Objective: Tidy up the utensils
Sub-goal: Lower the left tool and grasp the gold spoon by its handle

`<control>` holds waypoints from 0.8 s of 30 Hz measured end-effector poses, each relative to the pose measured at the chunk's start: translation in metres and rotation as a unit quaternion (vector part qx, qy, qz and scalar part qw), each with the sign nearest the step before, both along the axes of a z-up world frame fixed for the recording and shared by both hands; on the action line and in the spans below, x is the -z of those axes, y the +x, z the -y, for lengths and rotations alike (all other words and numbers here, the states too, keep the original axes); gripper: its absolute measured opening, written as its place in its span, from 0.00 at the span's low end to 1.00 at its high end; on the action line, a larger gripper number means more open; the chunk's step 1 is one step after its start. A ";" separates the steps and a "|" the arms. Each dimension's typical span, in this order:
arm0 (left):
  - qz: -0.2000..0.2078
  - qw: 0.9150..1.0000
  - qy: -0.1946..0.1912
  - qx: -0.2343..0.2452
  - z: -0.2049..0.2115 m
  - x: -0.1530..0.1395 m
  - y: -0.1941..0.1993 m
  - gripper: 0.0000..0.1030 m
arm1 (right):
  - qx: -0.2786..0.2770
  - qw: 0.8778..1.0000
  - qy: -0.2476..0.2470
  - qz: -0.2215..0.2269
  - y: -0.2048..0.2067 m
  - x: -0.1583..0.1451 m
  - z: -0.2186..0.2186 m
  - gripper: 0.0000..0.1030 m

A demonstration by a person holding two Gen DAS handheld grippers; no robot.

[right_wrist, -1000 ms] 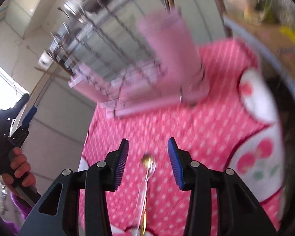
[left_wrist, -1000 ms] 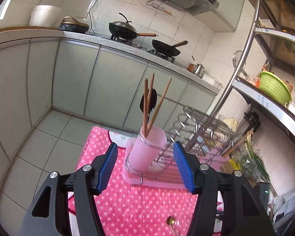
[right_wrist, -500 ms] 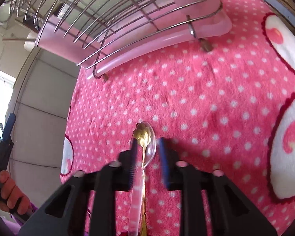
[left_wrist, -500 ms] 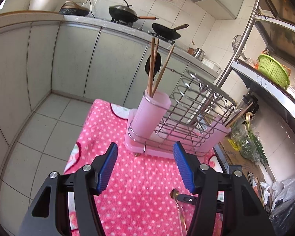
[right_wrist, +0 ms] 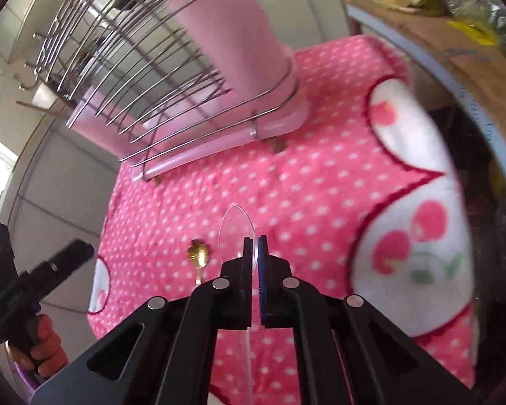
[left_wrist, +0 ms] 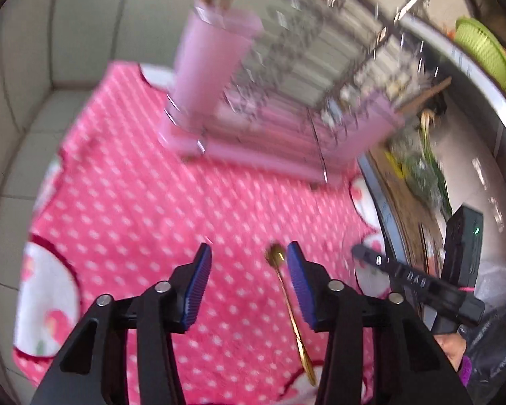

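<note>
The left gripper [left_wrist: 248, 266] is closing over the pink dotted cloth [left_wrist: 135, 202], its pads not yet touching the gold spoon [left_wrist: 288, 298] lying between them near the right pad. Behind stands the pink dish rack [right_wrist: 199, 108]. The right gripper [right_wrist: 255, 253] is clamped tight on a clear plastic spoon [right_wrist: 236, 233], just beside the gold one.

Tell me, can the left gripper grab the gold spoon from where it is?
Probably yes. The gold spoon lies bare on the pink cloth, between the closing jaws of the left gripper, nearer one pad; nothing covers it.
</note>
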State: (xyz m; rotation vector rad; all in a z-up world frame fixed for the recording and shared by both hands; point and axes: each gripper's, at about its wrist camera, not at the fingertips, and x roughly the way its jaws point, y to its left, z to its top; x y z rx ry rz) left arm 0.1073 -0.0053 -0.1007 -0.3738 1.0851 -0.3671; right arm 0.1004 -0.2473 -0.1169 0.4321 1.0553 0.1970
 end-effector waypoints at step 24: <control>-0.091 0.976 0.181 0.078 0.122 0.053 0.059 0.03 | 0.021 0.999 -0.006 -0.027 -0.010 0.038 0.020 0.04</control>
